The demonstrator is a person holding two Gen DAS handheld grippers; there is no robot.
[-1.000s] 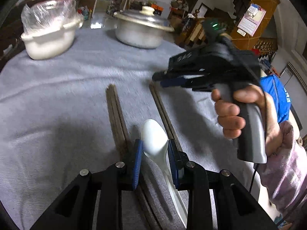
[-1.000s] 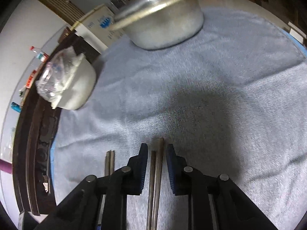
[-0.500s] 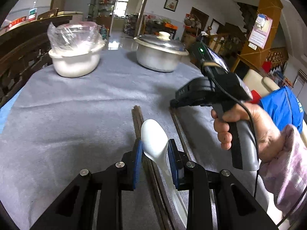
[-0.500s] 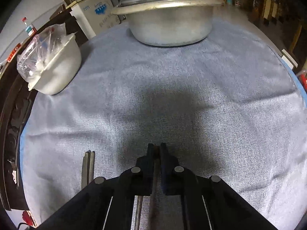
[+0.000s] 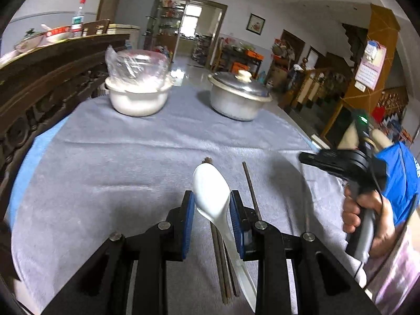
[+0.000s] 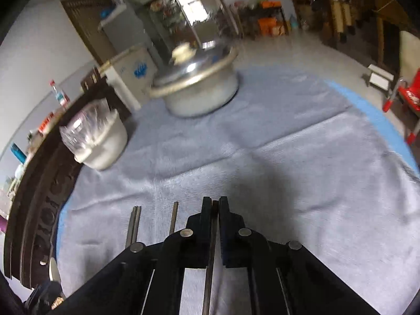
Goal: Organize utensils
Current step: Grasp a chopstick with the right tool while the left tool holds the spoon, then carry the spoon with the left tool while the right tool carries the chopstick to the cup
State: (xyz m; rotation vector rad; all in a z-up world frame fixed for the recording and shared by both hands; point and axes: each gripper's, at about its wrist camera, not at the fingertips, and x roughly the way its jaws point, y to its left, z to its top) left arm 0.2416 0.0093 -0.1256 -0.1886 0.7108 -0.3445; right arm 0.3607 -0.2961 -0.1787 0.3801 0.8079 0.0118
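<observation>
Grey cloth covered the round surface (image 5: 110, 173), and past its far edge stretched a cluttered room with a doorway and a wall clock. Near that far edge stood a white bowl (image 5: 137, 99) wrapped in clear plastic and, beside it, a lidded metal pot (image 5: 237, 99), the two set apart.

My left jaws (image 5: 212, 204) were clamped on a white spoon (image 5: 211, 194), pads pressing its sides where the bowl of the spoon narrows into the handle; the bowl end pointed toward the far edge and the handle ran back under me. Beneath the spoon a pair of dark chopsticks (image 5: 221, 260) lay on the cloth, their tip just showing beyond it. Just to the right a single dark chopstick (image 5: 250, 186) lay alone on the cloth.

My right jaws (image 6: 214, 204) had just been closing and now stood clenched on one dark chopstick (image 6: 212, 249), which ran between the pads and back down toward me. From the left wrist view that chopstick hung slanted from the right jaws, above the cloth near the right edge, with a hand (image 5: 367, 215) around the grip.
</observation>
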